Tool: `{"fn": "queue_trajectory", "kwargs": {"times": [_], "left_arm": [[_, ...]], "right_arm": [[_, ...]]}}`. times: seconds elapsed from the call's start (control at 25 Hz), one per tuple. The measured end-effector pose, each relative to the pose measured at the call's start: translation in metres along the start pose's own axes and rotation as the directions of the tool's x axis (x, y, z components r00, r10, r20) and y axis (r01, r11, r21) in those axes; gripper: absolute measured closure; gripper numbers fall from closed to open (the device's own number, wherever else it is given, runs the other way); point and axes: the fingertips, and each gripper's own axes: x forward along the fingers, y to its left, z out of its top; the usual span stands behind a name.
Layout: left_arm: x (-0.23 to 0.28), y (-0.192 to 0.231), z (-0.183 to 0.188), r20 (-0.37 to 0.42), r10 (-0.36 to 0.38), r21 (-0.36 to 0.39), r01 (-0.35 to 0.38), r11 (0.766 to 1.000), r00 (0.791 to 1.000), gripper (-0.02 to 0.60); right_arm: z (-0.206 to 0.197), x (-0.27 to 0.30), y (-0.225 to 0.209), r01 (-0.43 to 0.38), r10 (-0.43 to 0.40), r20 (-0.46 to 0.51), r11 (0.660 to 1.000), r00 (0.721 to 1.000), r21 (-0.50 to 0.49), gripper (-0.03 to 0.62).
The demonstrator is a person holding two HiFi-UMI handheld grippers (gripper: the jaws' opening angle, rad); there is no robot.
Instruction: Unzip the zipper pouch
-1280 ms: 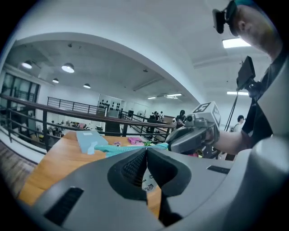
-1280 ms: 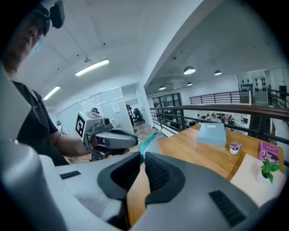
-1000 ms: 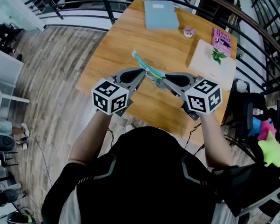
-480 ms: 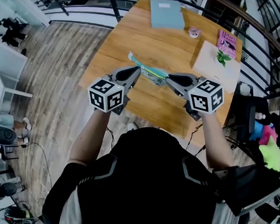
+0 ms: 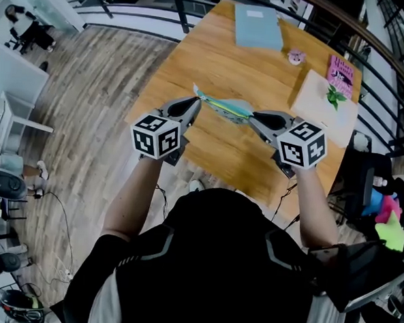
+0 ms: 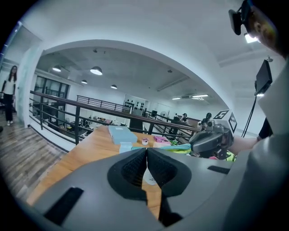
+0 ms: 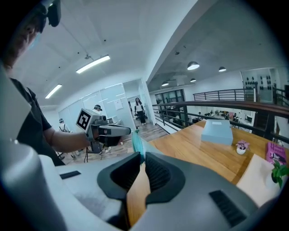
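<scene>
While it hangs above the tabletop [image 5: 221, 63], the pouch [image 5: 226, 107] spans both: left tongs [image 5: 196, 100] pinched on its left end, right tongs [image 5: 251, 117] clamping its right. Far right, the pink book [image 5: 341, 67] has an unreadable title.

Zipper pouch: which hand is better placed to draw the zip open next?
Left. The left tongs sit shut at the zipper pouch along its zip edge, seemingly on the pull; the right tongs clamp the far end, anchoring it.

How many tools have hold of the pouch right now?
2. The left tool grips the zipper pouch near its left end; the right tool grips its right end.
</scene>
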Motion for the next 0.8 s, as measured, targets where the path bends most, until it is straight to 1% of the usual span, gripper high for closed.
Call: {"fn": "queue_trajectory", "kwargs": {"times": [0.28,0.44,0.52,0.68,0.8], "left_arm": [[-0.014,0.043,-0.004,0.000,0.060,-0.028,-0.060,0.998,0.998,0.551],[-0.019,0.064,-0.010,-0.016,0.075,-0.045,-0.075,0.996,0.997,0.551],[-0.017,0.071,-0.013,-0.025,0.080,-0.042,-0.081,0.996,0.996,0.551],[-0.008,0.087,-0.021,-0.051,0.076,-0.021,-0.077,0.997,0.996,0.551],[0.001,0.102,-0.028,-0.076,0.087,-0.007,-0.088,0.996,0.993,0.551]], "right_arm": [[0.004,0.027,-0.008,0.000,0.000,-0.018,1.000,1.000,0.020,0.548],[0.006,0.045,-0.012,-0.006,0.007,-0.018,0.999,1.000,0.049,0.548],[0.006,0.054,-0.018,0.005,-0.003,-0.025,0.999,1.000,0.053,0.548],[0.005,0.076,-0.037,0.052,-0.050,-0.034,0.996,0.998,0.079,0.546],[0.002,0.093,-0.049,0.067,-0.063,-0.042,0.994,0.997,0.087,0.546]]}}
